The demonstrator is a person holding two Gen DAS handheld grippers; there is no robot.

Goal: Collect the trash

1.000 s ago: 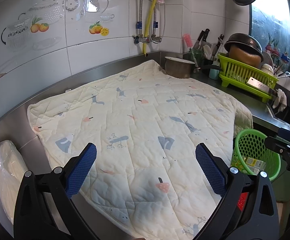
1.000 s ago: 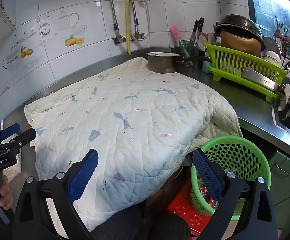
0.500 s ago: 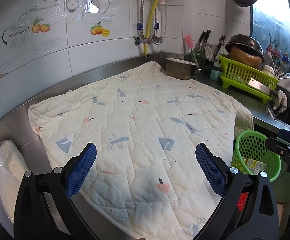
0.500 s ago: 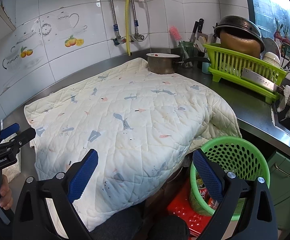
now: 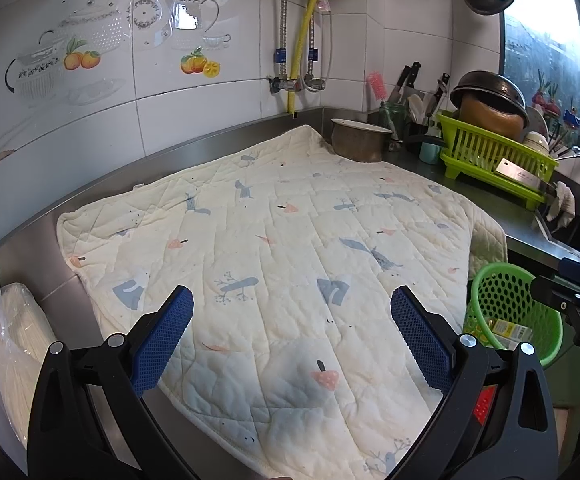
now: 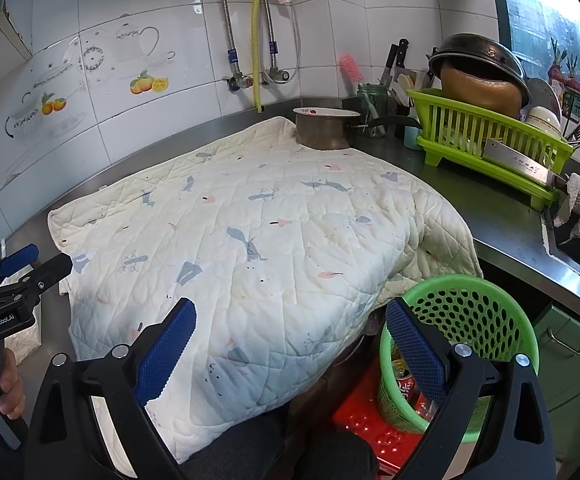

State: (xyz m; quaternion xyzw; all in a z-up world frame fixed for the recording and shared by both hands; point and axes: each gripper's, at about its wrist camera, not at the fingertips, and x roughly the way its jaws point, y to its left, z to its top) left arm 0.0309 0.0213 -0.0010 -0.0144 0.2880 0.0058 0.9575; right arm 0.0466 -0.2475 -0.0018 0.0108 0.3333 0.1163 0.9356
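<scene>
Left wrist view: left gripper (image 5: 292,312) spread wide, empty, above quilted mat (image 5: 273,248) mid-frame. Right wrist view: right gripper (image 6: 290,336) likewise apart, empty; green basket (image 6: 502,296) lower right, holding a red can (image 6: 404,386).

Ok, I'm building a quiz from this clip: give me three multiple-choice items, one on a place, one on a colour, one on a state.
1. Where is the metal pot?
A. at the quilt's far corner
B. in the dish rack
C. in the basket

2. What colour is the mesh basket?
A. red
B. green
C. blue

3. How are both tools?
A. shut on cans
B. open, empty
C. shut on the quilt

Key: A, it stands at the far edge of the quilt; B, green mesh; B, the left tool and right tool gape with nothing between.
</scene>
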